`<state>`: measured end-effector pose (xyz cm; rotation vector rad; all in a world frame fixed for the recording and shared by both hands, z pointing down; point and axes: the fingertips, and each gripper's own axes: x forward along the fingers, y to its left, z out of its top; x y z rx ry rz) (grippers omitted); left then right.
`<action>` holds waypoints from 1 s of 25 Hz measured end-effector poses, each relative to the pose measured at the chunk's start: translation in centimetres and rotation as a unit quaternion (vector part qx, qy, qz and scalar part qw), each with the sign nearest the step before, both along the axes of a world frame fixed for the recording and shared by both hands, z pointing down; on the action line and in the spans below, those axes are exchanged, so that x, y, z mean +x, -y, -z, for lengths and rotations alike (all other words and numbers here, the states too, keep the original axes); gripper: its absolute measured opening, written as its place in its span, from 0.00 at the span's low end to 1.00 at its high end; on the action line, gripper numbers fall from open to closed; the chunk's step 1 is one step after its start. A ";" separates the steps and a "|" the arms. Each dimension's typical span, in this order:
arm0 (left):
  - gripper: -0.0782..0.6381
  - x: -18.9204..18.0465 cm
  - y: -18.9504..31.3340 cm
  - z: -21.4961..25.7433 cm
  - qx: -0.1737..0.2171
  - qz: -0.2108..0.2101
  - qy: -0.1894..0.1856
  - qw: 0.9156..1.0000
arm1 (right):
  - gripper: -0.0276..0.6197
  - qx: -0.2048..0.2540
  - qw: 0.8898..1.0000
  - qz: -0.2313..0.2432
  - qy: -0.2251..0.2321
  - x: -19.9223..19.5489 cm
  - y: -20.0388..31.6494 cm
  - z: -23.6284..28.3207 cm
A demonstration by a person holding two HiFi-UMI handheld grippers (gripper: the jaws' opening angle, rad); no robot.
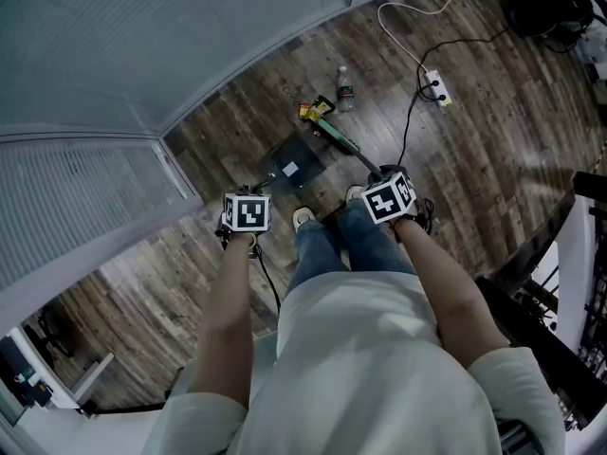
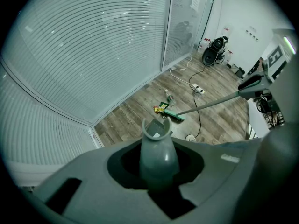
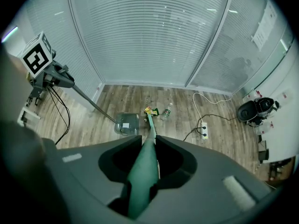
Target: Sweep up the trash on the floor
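Note:
My right gripper [image 1: 388, 200] is shut on the green broom handle [image 3: 145, 160]; the broom head [image 1: 327, 127] rests on the wood floor beside yellow and green wrappers [image 1: 315, 109] and a small plastic bottle [image 1: 345, 88]. My left gripper [image 1: 246, 213] is shut on the grey dustpan handle [image 2: 158, 154]. The dark dustpan [image 1: 295, 162] lies flat on the floor just left of the broom head. In the right gripper view the dustpan [image 3: 127, 124] sits left of the wrappers [image 3: 151, 110] and the bottle [image 3: 166, 112].
Glass walls with blinds [image 1: 142, 55] bound the left and far sides. A white power strip [image 1: 439, 87] with cables lies at the right. A dark bag [image 1: 545, 9] sits in the far right corner. My shoes [image 1: 303, 218] stand just behind the dustpan.

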<state>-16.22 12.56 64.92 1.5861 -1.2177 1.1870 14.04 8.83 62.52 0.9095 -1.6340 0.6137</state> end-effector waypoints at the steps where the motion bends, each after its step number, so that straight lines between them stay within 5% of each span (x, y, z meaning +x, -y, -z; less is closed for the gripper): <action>1: 0.24 0.0 0.0 0.0 0.000 -0.001 0.000 1.000 | 0.20 0.000 1.000 0.000 0.001 -0.1 -0.1 0.0; 25: 0.24 -0.1 -0.2 0.0 0.003 -0.004 0.002 1.000 | 0.20 -0.024 0.998 0.043 0.035 -3.8 -4.2 0.7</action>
